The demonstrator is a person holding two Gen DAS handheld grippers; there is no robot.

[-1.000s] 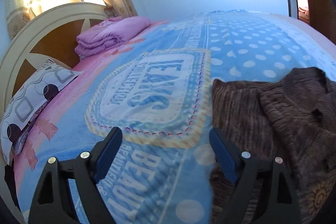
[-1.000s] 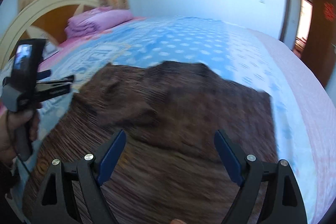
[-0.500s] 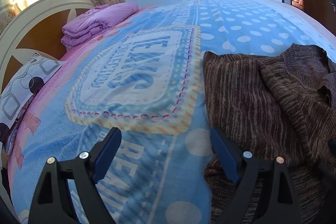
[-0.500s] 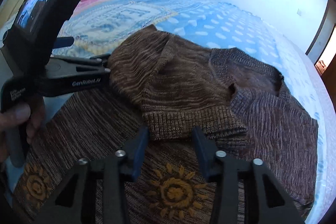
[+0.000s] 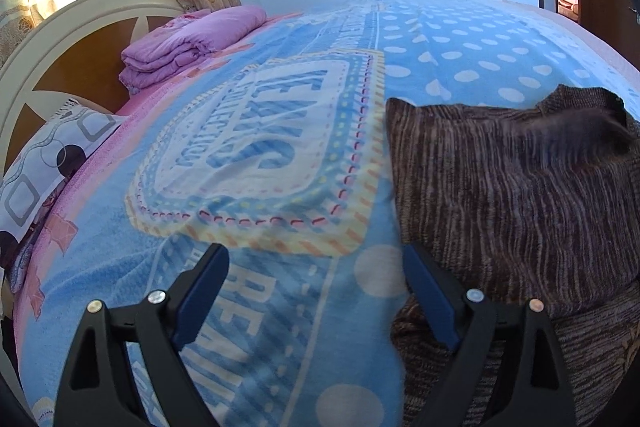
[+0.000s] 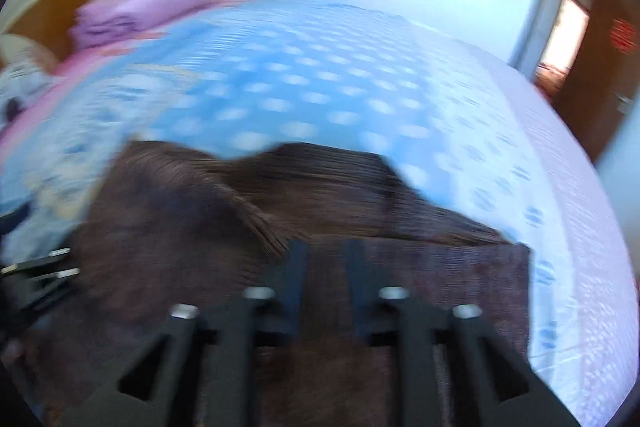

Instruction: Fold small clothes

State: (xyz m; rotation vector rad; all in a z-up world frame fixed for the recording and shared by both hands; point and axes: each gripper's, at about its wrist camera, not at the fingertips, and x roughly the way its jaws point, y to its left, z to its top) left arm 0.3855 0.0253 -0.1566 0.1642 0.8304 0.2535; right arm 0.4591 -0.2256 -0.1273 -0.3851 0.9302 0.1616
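Observation:
A brown striped knit sweater [image 5: 520,195] lies on the bed [image 5: 280,147], its left edge by my left gripper's right finger. My left gripper [image 5: 316,255] hovers over the blanket, jaws wide and still opening, nothing between them. In the blurred right wrist view the sweater [image 6: 360,195] lies spread, one sleeve folded across it with the cuff [image 6: 268,231] just left of my right gripper [image 6: 325,249]. Its jaws stand narrow and are opening. Only the sweater's surface shows through the gap. My left gripper's fingers [image 6: 40,267] show at the left edge.
A blue dotted blanket [image 6: 300,87] covers the bed. A folded purple quilt [image 5: 188,43] and a patterned pillow [image 5: 48,163] lie by the white and wood headboard [image 5: 80,39]. Curtains hang behind. An open doorway [image 6: 568,39] is at the right.
My right gripper narrowed around the sleeve cuff, then swung right fast with its jaws widening again. The sleeve now lies drawn across the sweater. My left gripper sank slightly.

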